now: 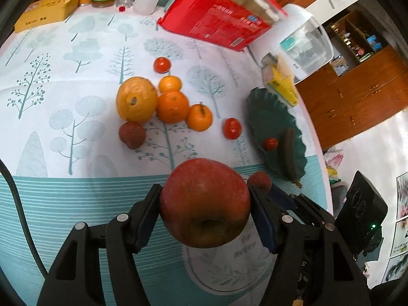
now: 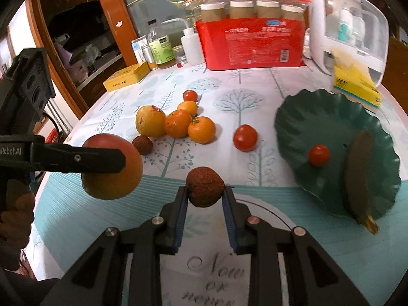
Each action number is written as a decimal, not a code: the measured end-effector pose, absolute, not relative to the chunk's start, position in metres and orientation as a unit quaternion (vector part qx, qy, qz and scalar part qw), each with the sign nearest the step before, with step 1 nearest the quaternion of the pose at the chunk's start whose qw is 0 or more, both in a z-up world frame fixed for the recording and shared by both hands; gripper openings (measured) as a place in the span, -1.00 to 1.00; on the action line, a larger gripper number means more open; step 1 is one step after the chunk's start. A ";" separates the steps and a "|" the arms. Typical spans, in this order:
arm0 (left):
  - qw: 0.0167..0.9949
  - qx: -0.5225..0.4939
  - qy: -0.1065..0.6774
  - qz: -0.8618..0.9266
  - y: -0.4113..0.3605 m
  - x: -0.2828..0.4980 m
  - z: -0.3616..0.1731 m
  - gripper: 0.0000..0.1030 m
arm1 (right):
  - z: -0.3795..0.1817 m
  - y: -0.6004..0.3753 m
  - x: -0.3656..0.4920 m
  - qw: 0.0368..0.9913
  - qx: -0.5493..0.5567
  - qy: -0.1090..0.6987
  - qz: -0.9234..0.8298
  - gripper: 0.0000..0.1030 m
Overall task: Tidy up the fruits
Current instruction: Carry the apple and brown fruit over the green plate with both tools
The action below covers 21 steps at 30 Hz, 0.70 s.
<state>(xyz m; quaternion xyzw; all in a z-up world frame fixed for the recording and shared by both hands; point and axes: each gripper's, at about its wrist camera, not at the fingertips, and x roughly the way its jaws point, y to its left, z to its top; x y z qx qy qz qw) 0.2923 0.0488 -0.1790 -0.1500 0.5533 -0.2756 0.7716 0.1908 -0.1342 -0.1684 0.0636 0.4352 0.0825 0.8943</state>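
Both tongs are gripping fruit: the left gripper (image 1: 205, 204) is clamping the apple (image 1: 204, 202), the right gripper (image 2: 205, 191) a lychee (image 2: 205, 187). Ahead and right of them, the green plate (image 2: 306, 117) is waiting; lowering each fruit onto bare plate before letting go seems wisest.

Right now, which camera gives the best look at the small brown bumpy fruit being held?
The right wrist view: the bumpy brown fruit sits centred between the right gripper fingers, unobstructed. In the left wrist view only its top peeks out behind the apple and fingers.
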 end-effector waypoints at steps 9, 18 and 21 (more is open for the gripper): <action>0.787 -0.168 0.525 -0.277 0.022 0.274 -0.163 0.28 | -0.157 -0.169 0.163 0.899 0.074 0.425 0.073 -0.46; 0.804 -0.165 0.507 -0.264 -0.021 0.273 -0.151 0.28 | -0.147 -0.219 0.144 0.896 0.073 0.433 0.062 -0.46; 0.813 -0.157 0.496 -0.260 -0.042 0.276 -0.145 0.28 | -0.143 -0.240 0.140 0.896 0.072 0.434 0.058 -0.46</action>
